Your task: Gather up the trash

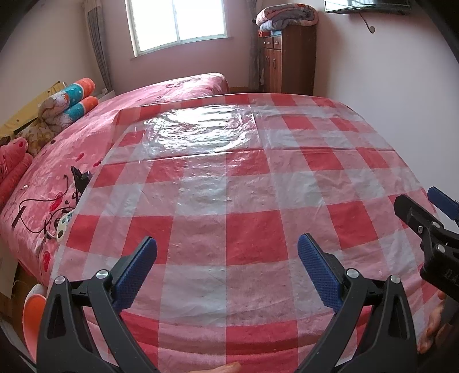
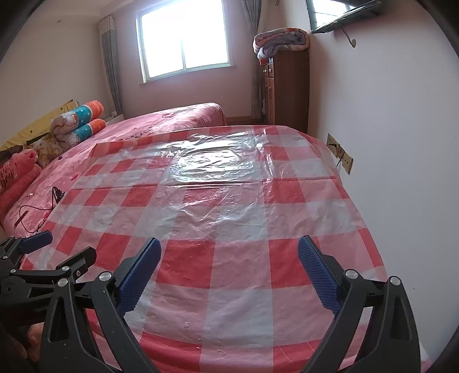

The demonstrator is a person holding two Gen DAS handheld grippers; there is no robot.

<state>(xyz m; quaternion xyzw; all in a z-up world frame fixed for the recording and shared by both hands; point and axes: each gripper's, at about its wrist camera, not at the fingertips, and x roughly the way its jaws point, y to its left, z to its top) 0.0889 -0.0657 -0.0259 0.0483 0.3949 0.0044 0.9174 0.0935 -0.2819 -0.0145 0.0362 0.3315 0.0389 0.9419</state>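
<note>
hovering left gripper and right gripper, both spread wide, over bare checkered tablecloth

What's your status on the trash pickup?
Left gripper and right gripper: jaws open, empty, over the checked plastic tablecloth. No trash in view. Nothing in the way.

Both wrist views sit low at the near edge of the checked cover, looking forward along their own fingers toward the window on the far wall. Left view sits left, catching the right gripper at its right edge; right view catches the left gripper. Both share cover, bed, cabinet.
</note>
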